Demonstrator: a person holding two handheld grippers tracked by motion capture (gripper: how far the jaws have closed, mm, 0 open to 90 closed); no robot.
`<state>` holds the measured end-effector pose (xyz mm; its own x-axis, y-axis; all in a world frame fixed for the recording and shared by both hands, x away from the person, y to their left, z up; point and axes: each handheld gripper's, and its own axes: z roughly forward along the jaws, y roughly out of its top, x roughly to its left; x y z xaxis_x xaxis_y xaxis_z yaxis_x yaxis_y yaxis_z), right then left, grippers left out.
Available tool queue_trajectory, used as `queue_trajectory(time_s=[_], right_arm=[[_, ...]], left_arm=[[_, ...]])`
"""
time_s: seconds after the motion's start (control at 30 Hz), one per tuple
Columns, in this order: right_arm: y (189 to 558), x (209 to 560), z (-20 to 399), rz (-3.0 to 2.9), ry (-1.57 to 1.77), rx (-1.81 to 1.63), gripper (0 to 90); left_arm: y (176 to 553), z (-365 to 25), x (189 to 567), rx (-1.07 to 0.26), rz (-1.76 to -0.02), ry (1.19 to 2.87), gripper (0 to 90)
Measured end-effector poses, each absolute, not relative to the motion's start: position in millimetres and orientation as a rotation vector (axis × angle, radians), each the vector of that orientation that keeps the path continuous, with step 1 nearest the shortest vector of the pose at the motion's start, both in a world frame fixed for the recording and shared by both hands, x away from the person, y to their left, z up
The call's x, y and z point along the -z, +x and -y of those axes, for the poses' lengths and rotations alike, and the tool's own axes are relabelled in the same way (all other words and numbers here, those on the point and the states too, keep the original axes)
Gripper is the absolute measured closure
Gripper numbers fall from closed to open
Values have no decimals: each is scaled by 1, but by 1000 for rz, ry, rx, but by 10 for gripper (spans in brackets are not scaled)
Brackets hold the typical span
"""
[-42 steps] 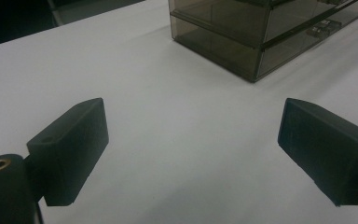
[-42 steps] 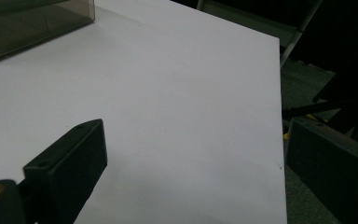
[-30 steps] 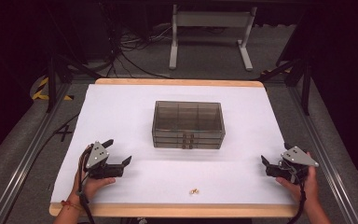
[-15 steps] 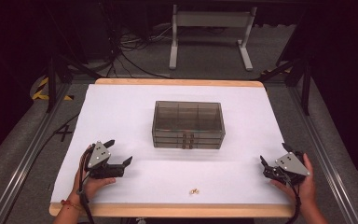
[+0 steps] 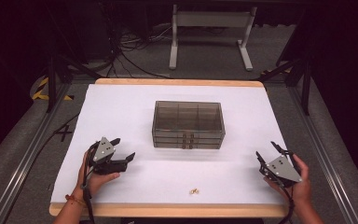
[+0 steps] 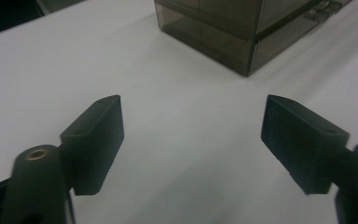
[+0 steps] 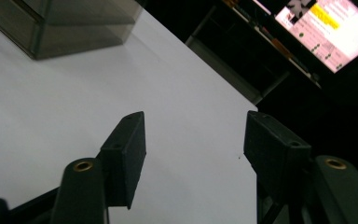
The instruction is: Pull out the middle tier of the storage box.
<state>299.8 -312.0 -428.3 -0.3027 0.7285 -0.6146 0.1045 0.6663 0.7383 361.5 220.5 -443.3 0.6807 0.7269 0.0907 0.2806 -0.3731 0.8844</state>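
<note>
Right gripper (image 5: pixel 270 153) has shifted since the earlier frames, sliding in from the right edge of the desk (image 5: pixel 121 107) toward the near right corner and lifting a bit; left gripper (image 5: pixel 121 150) is sitting about where it was, near the near left corner. Both have just been closing partway with nothing between the jaws, so both are spread but narrower, pinching nothing. In the left gripper view the jaws are standing well apart over bare white desk, and the same goes for the right gripper view. The smoky drawer box (image 5: pixel 189 124) is sitting at the middle of the desk, well apart from both grippers, its drawer fronts and small handles facing the near edge, probably so the drawers are pulling toward the person. All drawers are looking shut. A small gold piece (image 5: pixel 194 190) is lying close to the near edge, roughly in line with the box and between the two hands, near neither gripper; too small to tell what it is. The hands are resting low on either side, likely flanking the box so one is bracing or opening a drawer while the other is fetching the piece. The work is looking barely started: nothing gripped, box untouched, piece loose on the desk
</note>
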Motion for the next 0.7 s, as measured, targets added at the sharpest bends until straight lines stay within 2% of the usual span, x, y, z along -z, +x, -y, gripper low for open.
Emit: queue_trajectory(time_s=[0.33, 0.4, 0.43, 0.5, 0.53, 0.57, 0.7], right_arm=[[309, 421, 248, -1837, 485, -733, 453], [312, 420, 237, -1842, 467, -741, 472], [314, 419, 231, -1852, 454, -749, 474], [316, 419, 225, -1856, 443, -763, 485], [317, 418, 220, -1859, 433, -771, 499], [320, 419, 209, -1862, 402, -774, 507], [322, 421, 193, -1867, 334, -747, 522]], left_arm=[[383, -192, 411, -618, -736, 1910, 284], [385, -189, 408, -617, -724, 1910, 340], [389, -184, 400, -598, -704, 1904, 418], [390, -183, 397, -580, -686, 1896, 516], [391, -181, 394, -580, -669, 1880, 516], [392, -177, 389, -586, -644, 1872, 590], [394, -169, 384, -577, -619, 1858, 641]])
